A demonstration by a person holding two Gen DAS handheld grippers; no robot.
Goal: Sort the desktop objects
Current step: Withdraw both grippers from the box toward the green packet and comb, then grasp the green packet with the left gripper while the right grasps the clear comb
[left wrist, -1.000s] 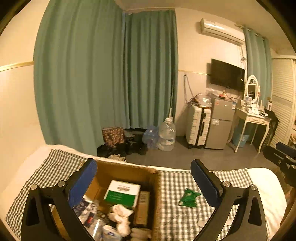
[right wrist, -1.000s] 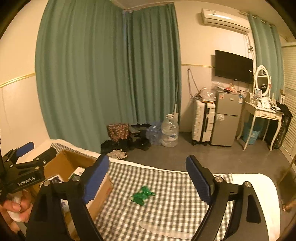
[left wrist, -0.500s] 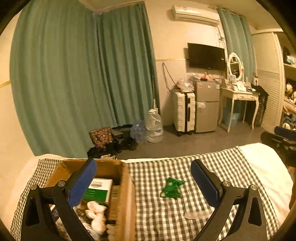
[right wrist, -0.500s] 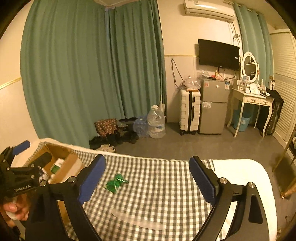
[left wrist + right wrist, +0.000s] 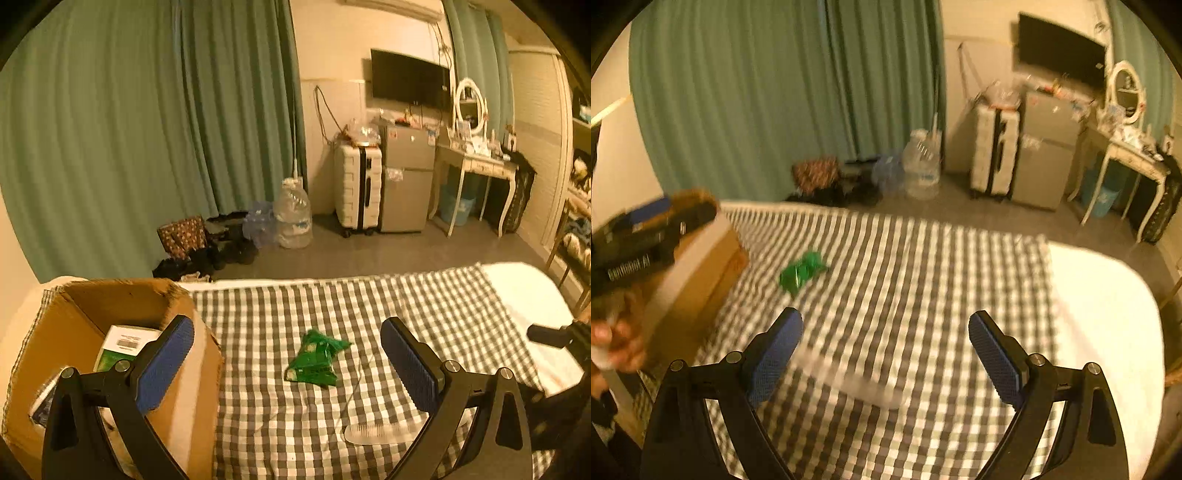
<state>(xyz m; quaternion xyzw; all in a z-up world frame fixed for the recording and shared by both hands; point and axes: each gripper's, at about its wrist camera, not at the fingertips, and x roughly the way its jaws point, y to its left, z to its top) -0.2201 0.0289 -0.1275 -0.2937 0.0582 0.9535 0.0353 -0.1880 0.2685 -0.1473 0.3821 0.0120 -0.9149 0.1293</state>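
Green crinkled plastic marks our nearest target: a small snack packet lying flat on the checked cloth towards its middle, just beside the cardboard box at the cloth's left edge. We judge it light, soft and slippery, best pinched across its bunched middle. Nearer the front edge lies a pale translucent comb, thin, stiff and flat to the cloth, so we would take it across its narrow width. Our left gripper stands wide and empty; our right gripper is likewise wide, holding nothing, above the blurred comb.
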